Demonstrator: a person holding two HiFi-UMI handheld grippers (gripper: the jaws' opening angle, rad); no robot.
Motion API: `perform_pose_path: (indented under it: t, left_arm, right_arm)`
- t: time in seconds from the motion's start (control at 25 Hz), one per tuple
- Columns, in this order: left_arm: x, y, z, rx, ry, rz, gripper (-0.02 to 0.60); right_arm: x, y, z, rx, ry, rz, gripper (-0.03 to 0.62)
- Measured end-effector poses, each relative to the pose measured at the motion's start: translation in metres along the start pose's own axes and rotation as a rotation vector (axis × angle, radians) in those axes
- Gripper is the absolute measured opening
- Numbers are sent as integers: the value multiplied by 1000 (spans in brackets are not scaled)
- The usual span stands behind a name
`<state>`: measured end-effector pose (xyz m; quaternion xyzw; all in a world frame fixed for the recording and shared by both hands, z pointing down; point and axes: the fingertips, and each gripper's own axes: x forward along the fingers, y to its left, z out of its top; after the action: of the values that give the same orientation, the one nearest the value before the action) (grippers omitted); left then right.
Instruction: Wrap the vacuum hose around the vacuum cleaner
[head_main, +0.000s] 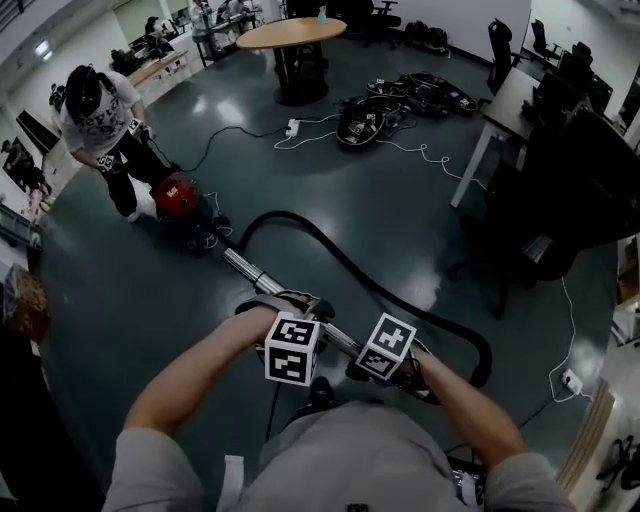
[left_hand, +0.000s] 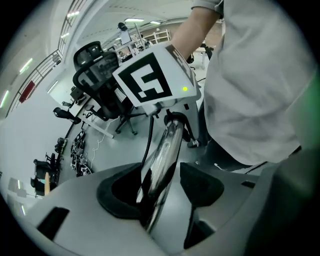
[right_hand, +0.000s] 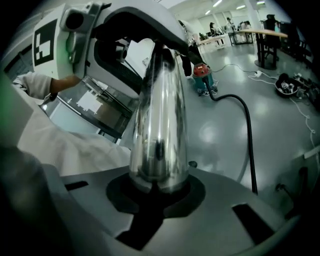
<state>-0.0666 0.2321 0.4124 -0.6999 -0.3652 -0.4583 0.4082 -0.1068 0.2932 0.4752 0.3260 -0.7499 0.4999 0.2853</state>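
The red vacuum cleaner (head_main: 175, 197) stands on the floor at the far left, also small in the right gripper view (right_hand: 202, 76). Its black hose (head_main: 400, 300) loops across the floor to a chrome wand (head_main: 250, 272) lifted in front of me. My left gripper (head_main: 283, 303) has the wand (left_hand: 162, 160) between its jaws, lying against one pad, with a gap to the other pad (left_hand: 200, 185). My right gripper (head_main: 352, 362) sits lower on the wand, and its dark pads (right_hand: 192, 192) close around the chrome tube (right_hand: 160, 125). The hose (right_hand: 247, 135) trails behind.
A person (head_main: 100, 115) bends over beside the vacuum. A round wooden table (head_main: 290, 35) stands at the back, a desk (head_main: 505, 100) and office chairs (head_main: 560, 200) on the right. Cables, a power strip (head_main: 293, 127) and a dark bundle (head_main: 365, 120) lie on the floor.
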Motion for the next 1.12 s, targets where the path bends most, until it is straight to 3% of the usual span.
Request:
perform_pose_path:
  t: [0.08, 0.2, 0.36, 0.6, 0.84, 1.12]
  left_arm:
    - [7, 11, -11, 33, -5, 8, 221]
    - [13, 21, -18, 40, -48, -7, 215]
    - [23, 34, -27, 75, -78, -24, 214]
    - [32, 19, -36, 163, -86, -239, 187]
    - [44, 17, -40, 177, -46, -227, 152]
    - [60, 36, -28, 169, 16, -92, 133]
  right_arm:
    - [-2, -11, 5, 14, 61, -25, 54]
    - [-5, -23, 6, 43, 151, -64, 45]
    - [-5, -36, 13, 105, 192, -86, 44]
    - [-1, -40, 19, 97, 239, -155, 43]
    - [-6, -49, 28, 30, 250, -242, 41]
    - [-27, -70, 18, -36, 290, -298, 43]
